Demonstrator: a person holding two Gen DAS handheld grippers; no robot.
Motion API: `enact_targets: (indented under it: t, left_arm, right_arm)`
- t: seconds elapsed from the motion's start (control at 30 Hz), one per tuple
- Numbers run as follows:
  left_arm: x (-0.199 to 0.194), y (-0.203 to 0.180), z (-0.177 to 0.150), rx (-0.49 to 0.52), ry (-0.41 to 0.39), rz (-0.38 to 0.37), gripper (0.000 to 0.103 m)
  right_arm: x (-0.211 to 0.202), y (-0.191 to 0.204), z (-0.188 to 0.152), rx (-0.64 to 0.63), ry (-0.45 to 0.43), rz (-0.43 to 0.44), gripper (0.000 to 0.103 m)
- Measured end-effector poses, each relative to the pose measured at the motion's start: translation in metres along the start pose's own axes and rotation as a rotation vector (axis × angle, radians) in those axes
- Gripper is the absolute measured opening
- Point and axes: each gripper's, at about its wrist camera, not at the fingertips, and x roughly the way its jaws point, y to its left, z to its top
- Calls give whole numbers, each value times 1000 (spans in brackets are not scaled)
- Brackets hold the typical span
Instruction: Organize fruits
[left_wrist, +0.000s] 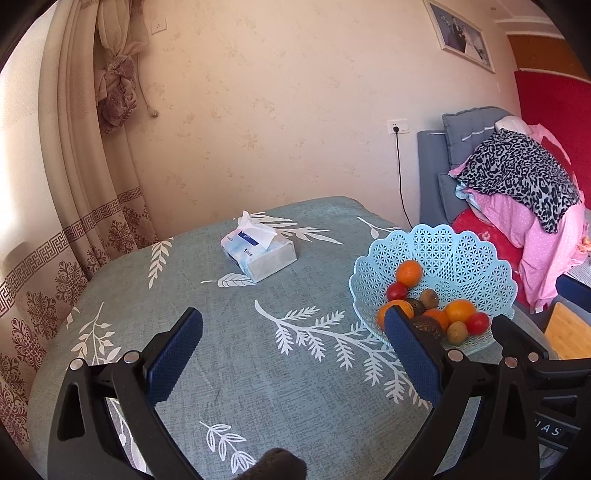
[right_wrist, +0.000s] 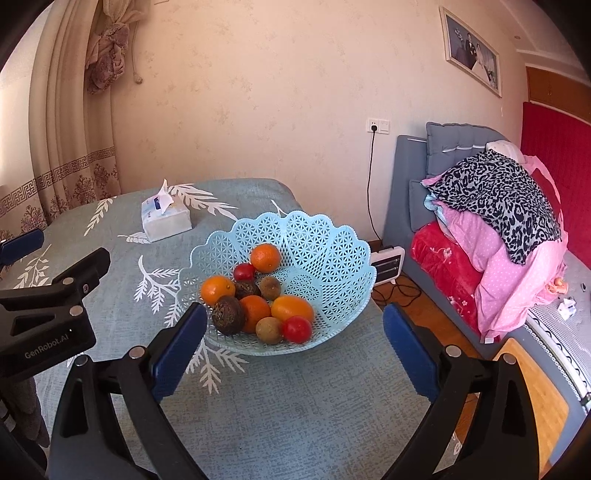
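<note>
- Nine or ten fruits lie together in the light blue basket (right_wrist: 332, 251): oranges (right_wrist: 265, 257), small red fruits (right_wrist: 296, 329), brownish kiwi-like ones (right_wrist: 269, 329) and dark wrinkled ones (right_wrist: 228, 314). No fruit shows on the table (right_wrist: 295, 406) outside the basket.
- From the right gripper (right_wrist: 291, 343) the heap sits straight ahead, between the lines of its two blue pads and just beyond their tips. The pile has no clear long axis; it stretches a little from the far orange toward the near red fruit.
- The right jaws stand wide open and hold nothing; the basket's near rim lies between the fingertips without touching them.
- From the left gripper (left_wrist: 295, 332) the same basket (left_wrist: 461, 251) is off to the right side, partly hidden behind its right finger (left_wrist: 410, 354). Its jaws are also wide apart and empty, over bare cloth.
- I judge the right hand nearer and better aligned for any move at the basket.
- A tissue box (left_wrist: 258, 254) lies far ahead of the left jaws, well apart from the fruits.
</note>
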Motion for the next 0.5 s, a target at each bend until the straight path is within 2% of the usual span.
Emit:
enact_targets:
  t: [0.5]
  left_arm:
    - [-1,-4,-4,9,8,-16,98]
  right_arm:
    - [3,0,-1,-5,8,-12,98]
